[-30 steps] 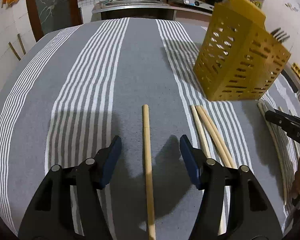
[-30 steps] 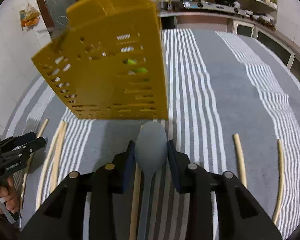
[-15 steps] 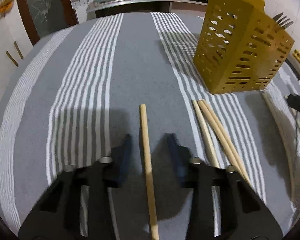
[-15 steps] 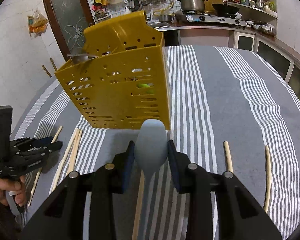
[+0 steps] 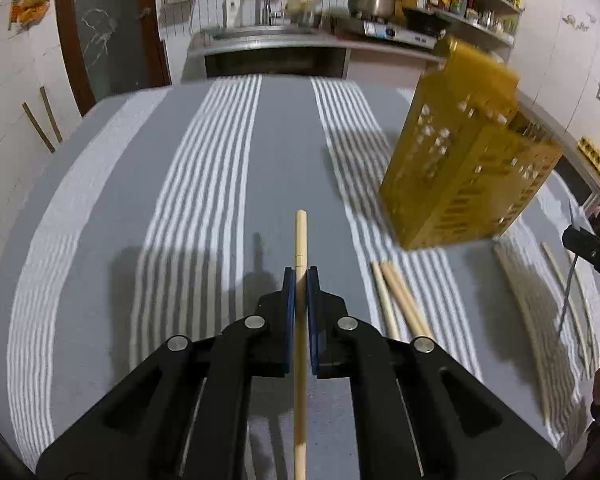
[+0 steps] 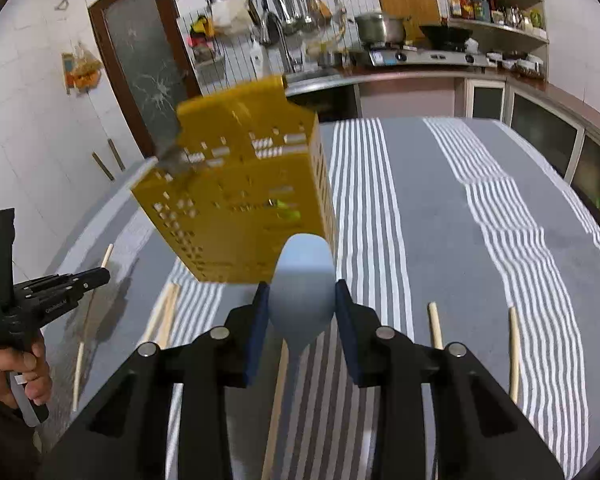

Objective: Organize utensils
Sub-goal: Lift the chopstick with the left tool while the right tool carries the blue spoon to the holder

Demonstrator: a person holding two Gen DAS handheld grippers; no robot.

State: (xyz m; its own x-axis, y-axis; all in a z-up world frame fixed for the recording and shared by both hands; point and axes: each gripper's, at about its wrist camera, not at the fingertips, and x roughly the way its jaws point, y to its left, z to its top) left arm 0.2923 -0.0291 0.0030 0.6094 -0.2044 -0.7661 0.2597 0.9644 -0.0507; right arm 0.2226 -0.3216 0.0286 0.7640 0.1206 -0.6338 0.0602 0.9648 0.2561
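Chopstick [image 5: 300, 240] sits clamped between the blue pads of the left gripper [image 5: 300, 276], its tip jutting forward past the fingertips and its other end running back under the tool, over the middle of the tabletop [image 5: 100, 208] with its grey, white-striped cloth. Just right of it, two more chopsticks [image 5: 400, 300] lie side by side on the cloth, touching each other. Beyond them a yellow perforated utensil holder [image 5: 460, 168] stands towards the tabletop's right edge, leaning in this view, with metal tines showing at its top. The right gripper [image 6: 302, 292] is closed on a pale blue spoon [image 6: 302, 280], bowl forward, pads pressing its sides. Two further sticks [image 6: 435, 324] lie apart near the right edge.
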